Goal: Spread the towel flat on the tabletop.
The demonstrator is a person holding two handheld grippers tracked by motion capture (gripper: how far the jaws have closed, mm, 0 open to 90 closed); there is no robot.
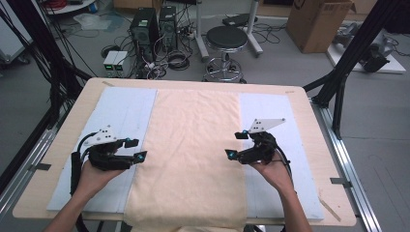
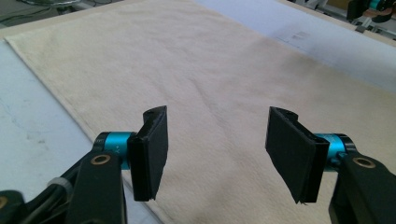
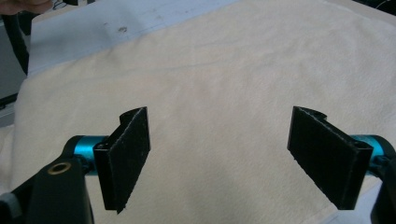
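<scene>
A pale wooden table [image 1: 58, 145] with rounded corners was seen from above; a light blue-grey mat [image 1: 121, 116] was spread over most of its top, and its bare margins were left showing at the sides and the far edge; black frame struts were seen at both sides of the table. Beyond the far edge a grey floor was seen, on which a round black stool [image 1: 226, 38] stood; two dark computer towers [image 1: 152, 26] with a tangle of cables stood to its left, and a cardboard box [image 1: 316, 24] was placed at the far right.

A cream cloth [image 1: 191, 154] was laid flat down the middle of the mat; its long axis ran from the near edge of the table toward the far edge, and its near end was draped slightly over the near edge; strips of mat were left bare on either side of it.

The left gripper [image 1: 137, 149] was held at the cloth's left border, pointed inward over it; its jaws were parted wide, and nothing was clasped between them, as was confirmed in the left gripper view [image 2: 217, 154]. The right gripper [image 1: 235, 145] was held at the right border, pointed inward likewise; its jaws were spread apart over the cloth with nothing between them [image 3: 233, 158].
</scene>
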